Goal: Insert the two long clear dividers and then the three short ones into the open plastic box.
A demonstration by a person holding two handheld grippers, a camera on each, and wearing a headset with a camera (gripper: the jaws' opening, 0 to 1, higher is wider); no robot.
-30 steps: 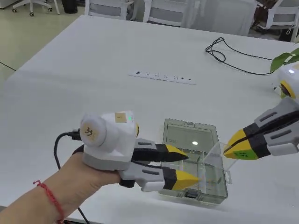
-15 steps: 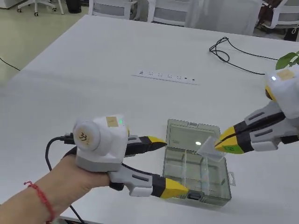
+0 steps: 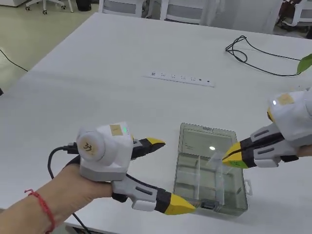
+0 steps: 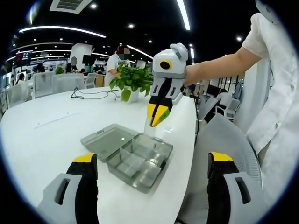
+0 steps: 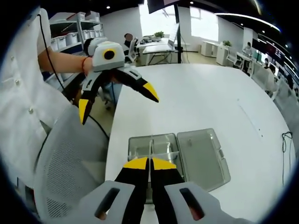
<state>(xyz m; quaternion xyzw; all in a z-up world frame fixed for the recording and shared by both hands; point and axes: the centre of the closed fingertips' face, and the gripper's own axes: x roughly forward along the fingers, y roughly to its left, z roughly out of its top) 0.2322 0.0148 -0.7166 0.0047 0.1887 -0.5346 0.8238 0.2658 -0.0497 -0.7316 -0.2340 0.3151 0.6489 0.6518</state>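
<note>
The right gripper point(image 3: 229, 158) point(image 5: 149, 163) has its yellow-tipped jaws pressed together on a thin, flat clear plastic divider point(image 3: 214, 161) point(image 5: 151, 145), gripping it by one edge. The divider hangs from the tips over the base of a shallow, rectangular, grey-tinted clear plastic box point(image 3: 242, 194) point(image 5: 135, 142). Whether the divider's lower edge touches the base cannot be told.

The box's hinged lid point(image 3: 204, 139) point(image 5: 201, 154) lies open and flat on the table beyond the base. Inside the base, clear upright partitions point(image 3: 199, 171) cross one another and split it into compartments. Their number is hard to tell because they are transparent.

The left gripper point(image 3: 171, 175) point(image 4: 152, 159) has its jaws spread wide and grips nothing. It hovers just to the left of the box, and one jaw tip is near the front left corner. In the left gripper view the box point(image 4: 156, 170) sits between the two jaws, with the right gripper point(image 4: 158, 115) pointing down at it. In the right gripper view the left gripper point(image 5: 117, 105) shows above the box.

A hand point(image 3: 73, 187) with a red string bracelet point(image 3: 45, 208) holds the left gripper. The smooth white table point(image 3: 97, 73) also carries a white power strip point(image 3: 181, 78) and a looped black cable point(image 3: 251, 51), both well apart from the box.
</note>
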